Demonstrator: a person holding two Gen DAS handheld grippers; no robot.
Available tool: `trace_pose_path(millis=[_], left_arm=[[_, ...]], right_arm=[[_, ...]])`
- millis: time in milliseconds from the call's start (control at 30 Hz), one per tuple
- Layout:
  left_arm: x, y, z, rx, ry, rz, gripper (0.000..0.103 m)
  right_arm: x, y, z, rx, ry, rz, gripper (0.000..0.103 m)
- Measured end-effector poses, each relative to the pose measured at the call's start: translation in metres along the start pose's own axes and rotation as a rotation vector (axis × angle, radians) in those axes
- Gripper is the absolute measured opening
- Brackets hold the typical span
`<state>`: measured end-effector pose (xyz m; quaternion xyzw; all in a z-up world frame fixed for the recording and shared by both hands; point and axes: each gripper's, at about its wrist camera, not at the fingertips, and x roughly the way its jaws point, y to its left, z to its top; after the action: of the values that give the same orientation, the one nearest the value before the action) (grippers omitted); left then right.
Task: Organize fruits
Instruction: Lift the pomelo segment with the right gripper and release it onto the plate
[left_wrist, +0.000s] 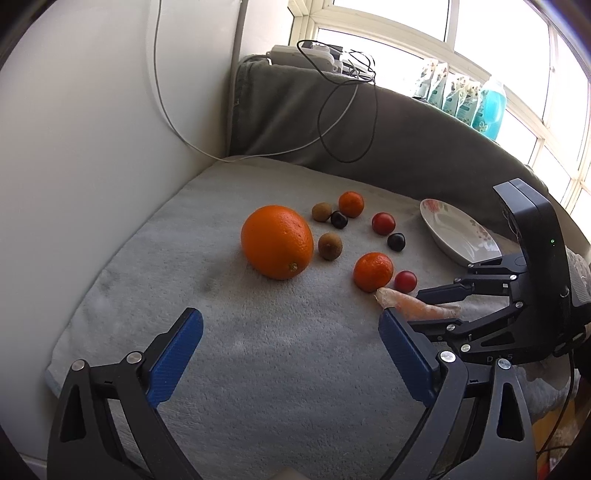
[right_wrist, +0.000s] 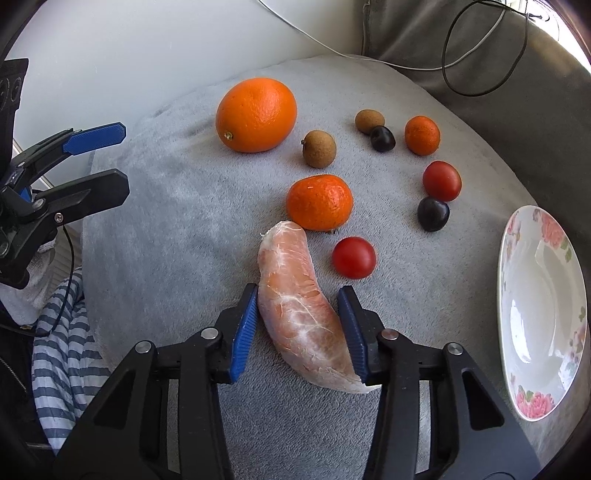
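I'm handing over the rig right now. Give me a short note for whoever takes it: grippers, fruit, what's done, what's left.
Right gripper: jaws either side of the peeled citrus segment, touching it; firm grip not certain.
Left gripper: open, empty, above the towel.
Fruit: all loose on the towel, including the big orange and two mandarins.
Plate: empty, right of the fruit.
Done: nothing on the plate.
Left: probably everything.

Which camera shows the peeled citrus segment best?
The right wrist view: the segment lies whole between the right gripper's pads. The left wrist view shows only part of it, behind the fingers.
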<state>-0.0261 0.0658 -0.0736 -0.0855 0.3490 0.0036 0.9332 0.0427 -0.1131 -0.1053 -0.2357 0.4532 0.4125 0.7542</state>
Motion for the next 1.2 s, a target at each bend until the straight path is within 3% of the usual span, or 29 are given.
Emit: trace_pose_path(millis=[467,900,1033,1200], left_arm=[[0.000,-0.001,0.002,0.003,-0.007,0.012,0.096],[0.000,-0.005,0.002,0.009,-0.005,0.011,0.096],[-0.001,-0.005,0.002,0.010,-0.005,0.013,0.096],[-0.003,-0.007,0.003,0.013,-0.009,0.013,0.096]], right_arm=[[-0.024,-0.024,-0.007,0.175,-0.107,0.102,0.032],[-0.065,-0.085,-0.027,0.472,-0.330,0.196,0.027],[-0.085,-0.108,-0.034,0.540,-0.406,0.162,0.027],[-0.100,-0.137,-0.038,0.594,-0.430,0.062,0.027]])
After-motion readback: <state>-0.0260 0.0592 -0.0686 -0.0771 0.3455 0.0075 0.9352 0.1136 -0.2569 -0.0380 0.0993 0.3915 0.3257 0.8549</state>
